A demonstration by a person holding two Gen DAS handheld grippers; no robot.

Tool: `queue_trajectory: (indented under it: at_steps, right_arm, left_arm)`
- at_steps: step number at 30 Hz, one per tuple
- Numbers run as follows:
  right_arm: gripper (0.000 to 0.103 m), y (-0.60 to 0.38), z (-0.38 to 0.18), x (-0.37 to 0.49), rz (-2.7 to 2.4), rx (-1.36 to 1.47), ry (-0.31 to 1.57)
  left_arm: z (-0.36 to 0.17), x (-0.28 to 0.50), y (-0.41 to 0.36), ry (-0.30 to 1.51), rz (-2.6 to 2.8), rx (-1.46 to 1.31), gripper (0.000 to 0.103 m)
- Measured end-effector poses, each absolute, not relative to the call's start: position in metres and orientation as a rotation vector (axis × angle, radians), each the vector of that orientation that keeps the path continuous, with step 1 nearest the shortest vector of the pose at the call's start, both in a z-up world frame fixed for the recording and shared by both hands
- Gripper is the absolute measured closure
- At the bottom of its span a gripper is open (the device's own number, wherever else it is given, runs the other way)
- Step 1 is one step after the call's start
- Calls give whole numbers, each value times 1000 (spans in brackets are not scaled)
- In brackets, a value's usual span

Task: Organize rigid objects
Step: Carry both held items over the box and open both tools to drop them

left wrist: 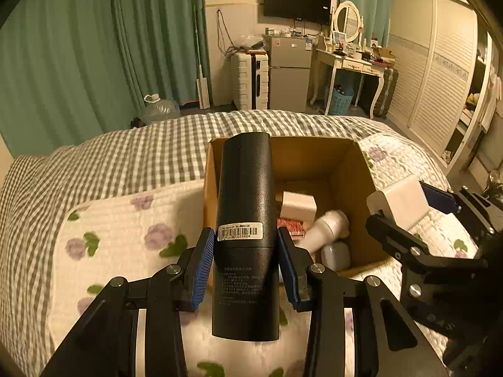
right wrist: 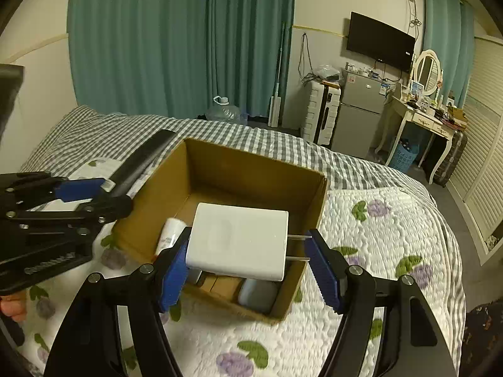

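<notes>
the open cardboard box (right wrist: 220, 169) sits on the floral quilt (right wrist: 377, 251) of the bed, near the quilt's far edge where the checked blanket (right wrist: 251, 138) begins. inside it, the left wrist view shows a white block (left wrist: 298, 205), a small red patterned packet (left wrist: 292, 226), a white bottle (left wrist: 327, 226) lying on its side and a pale rounded case (left wrist: 336, 253).

the left gripper (left wrist: 245, 251) is clamped on a black cylinder (left wrist: 243, 207), blue pads pressed to both sides just below its barcode label (left wrist: 240, 231). the cylinder's long axis runs away from the camera, far end tilted over the box's near-left wall.

the right gripper (right wrist: 242, 260) holds a white charger (right wrist: 239, 238) above the box's near edge; the left pad presses its side, the two metal prongs (right wrist: 298, 246) point at the right pad.

only the right wrist view shows fingertips (right wrist: 12, 306) at the left edge; the red packet shows only in the left.
</notes>
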State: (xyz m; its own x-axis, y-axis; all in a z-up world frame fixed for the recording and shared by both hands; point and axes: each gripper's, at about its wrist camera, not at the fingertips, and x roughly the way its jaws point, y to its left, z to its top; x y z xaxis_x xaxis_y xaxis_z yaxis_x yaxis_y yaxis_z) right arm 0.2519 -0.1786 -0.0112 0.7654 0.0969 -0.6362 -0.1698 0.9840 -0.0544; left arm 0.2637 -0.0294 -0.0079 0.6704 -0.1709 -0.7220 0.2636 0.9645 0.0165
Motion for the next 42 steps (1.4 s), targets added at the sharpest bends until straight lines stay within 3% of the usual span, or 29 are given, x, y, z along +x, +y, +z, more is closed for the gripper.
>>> queue_trajectory:
  at_steps: [19, 21, 23, 33, 42]
  right_arm:
    - [33, -199, -62, 290, 133, -84, 738]
    - [33, -199, -60, 290, 129, -80, 739]
    - [33, -199, -57, 288, 125, -80, 738]
    - [33, -186, -33, 291, 136, -90, 713]
    - [33, -175, -53, 322, 131, -87, 757]
  left_arm:
    - [-64, 315, -52, 875, -252, 160, 58]
    - [-62, 312, -52, 863, -253, 163, 56]
    - [-56, 308, -50, 847, -257, 162, 47]
    - [-25, 293, -26, 801, -214, 154, 43]
    - [-32, 299, -14, 792, -195, 149, 41]
